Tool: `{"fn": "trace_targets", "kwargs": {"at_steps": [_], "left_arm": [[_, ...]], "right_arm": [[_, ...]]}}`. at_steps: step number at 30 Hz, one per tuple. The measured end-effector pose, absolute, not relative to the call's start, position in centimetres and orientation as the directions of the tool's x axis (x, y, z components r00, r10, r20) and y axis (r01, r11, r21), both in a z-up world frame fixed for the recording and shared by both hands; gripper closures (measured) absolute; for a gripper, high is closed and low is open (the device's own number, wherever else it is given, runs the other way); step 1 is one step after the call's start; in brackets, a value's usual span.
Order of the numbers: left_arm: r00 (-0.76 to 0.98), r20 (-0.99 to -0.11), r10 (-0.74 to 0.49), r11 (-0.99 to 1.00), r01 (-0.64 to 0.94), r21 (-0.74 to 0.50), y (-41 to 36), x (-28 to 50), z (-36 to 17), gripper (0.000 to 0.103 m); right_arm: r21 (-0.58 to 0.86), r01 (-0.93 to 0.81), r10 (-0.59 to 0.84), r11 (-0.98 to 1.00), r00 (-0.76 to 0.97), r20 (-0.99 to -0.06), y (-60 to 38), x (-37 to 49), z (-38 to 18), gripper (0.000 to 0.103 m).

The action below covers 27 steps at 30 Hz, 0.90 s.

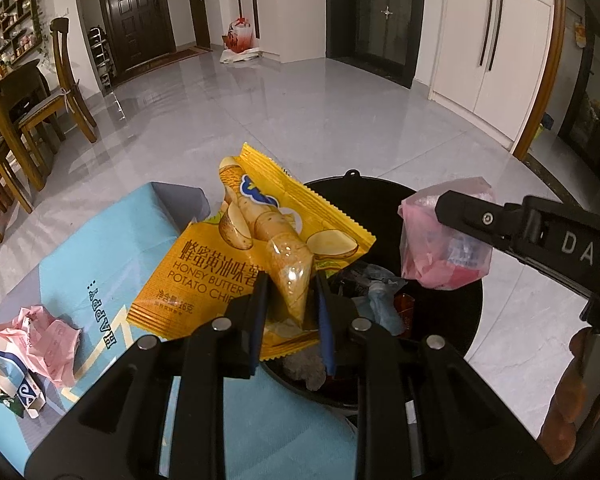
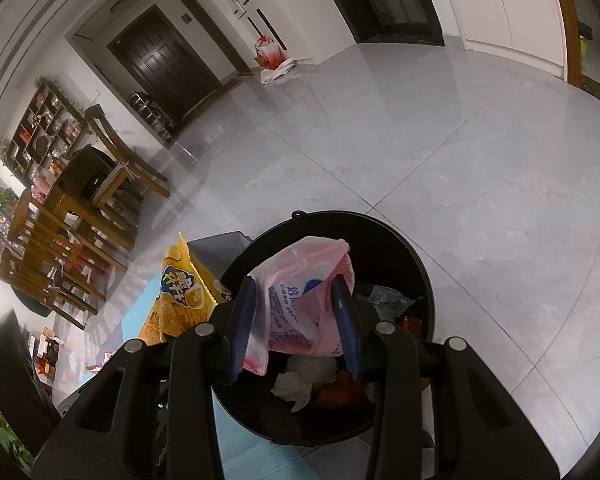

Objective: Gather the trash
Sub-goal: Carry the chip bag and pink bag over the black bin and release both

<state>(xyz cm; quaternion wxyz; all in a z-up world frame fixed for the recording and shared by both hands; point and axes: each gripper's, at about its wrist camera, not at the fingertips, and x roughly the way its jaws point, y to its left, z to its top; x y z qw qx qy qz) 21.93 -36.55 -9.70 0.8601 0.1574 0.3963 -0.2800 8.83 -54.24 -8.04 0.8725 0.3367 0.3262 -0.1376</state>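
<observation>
So I've got both hands loaded right now; my left gripper [image 1: 290, 300] has its fingers pinched nearly closed on a yellow honey butter potato chip bag [image 1: 256, 248], gripping a scrunched fold near its bottom seam, and my right gripper [image 2: 296, 320] is clamped fairly narrow around a pink plastic bag [image 2: 300, 304] with some printed wrapper inside; both are hanging over the black trash bin [image 1: 474, 320], which already holds crumpled tissue and wrappers; the pink one sits squarely above the opening, while the chip bag is only partly over the near-left rim, with its left half still above the light blue desk [image 1: 112, 248]; my take is the smart move is to slide the left hand a bit further right over the middle of the bin before letting go, since a flat foil bag will probably flutter sideways and could land back on the desk; the right one looks ready to drop as is; the chip bag's long axis runs up and away from me, tilted toward the left, top seam pointing out at the tiled floor; there's still a crumpled pink wrapper [image 1: 46, 336] and a small blue-and-white carton [image 1: 14, 380] left on the desk to grab.
</observation>
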Motion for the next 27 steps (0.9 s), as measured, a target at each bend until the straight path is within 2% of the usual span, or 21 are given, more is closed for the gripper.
{"fn": "trace_targets", "kwargs": {"at_steps": [27], "left_arm": [[0.521,-0.777,-0.353,0.792,0.608,0.048,-37.22,21.90,-10.06,0.074]], "right_arm": [[0.488,0.457,-0.003,0.744,0.733,-0.681,-54.20,9.52,-8.49,0.062]]}}
